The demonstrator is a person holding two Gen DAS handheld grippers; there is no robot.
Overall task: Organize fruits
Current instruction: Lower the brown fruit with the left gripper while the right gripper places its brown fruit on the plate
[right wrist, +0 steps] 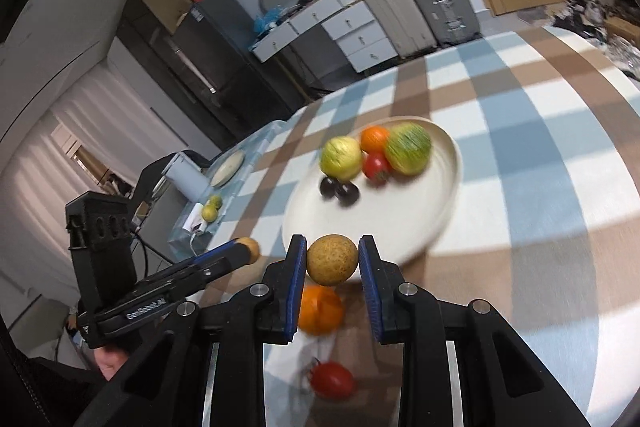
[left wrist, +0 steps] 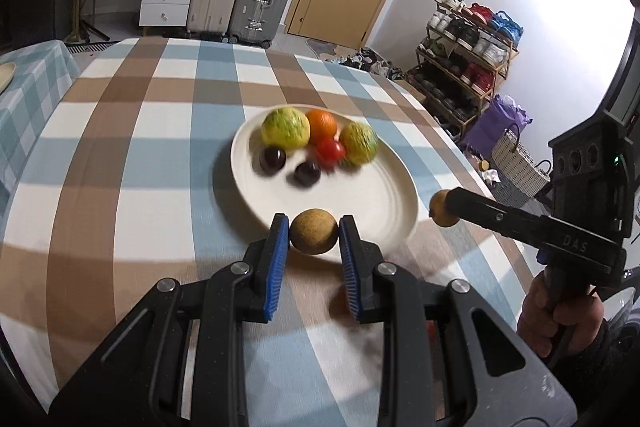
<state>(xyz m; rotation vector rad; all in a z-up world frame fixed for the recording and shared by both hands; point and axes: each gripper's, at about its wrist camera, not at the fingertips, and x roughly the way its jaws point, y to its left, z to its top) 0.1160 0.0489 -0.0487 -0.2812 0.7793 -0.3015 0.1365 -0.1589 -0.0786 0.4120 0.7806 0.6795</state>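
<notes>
While a checked cloth of blue, brown and white squares drapes the bench (left wrist: 132,163), a round cream plate (left wrist: 372,203) with a raised rim carries two mottled yellow-green fruits, an orange, a glossy tomato and two dark plums. The left gripper (left wrist: 314,233) clamps a round, rough tan fruit (left wrist: 313,231) over the plate's near rim; the right gripper (right wrist: 332,259), marked "DAS", clamps a speckled tan fruit (right wrist: 332,259). An orange (right wrist: 320,309) and a tomato (right wrist: 333,379) lie on the cloth below it.

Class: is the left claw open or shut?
Shut on a brown fruit. The left claw has both blue pads pressed against its sides, holding it above the plate rim.
</notes>
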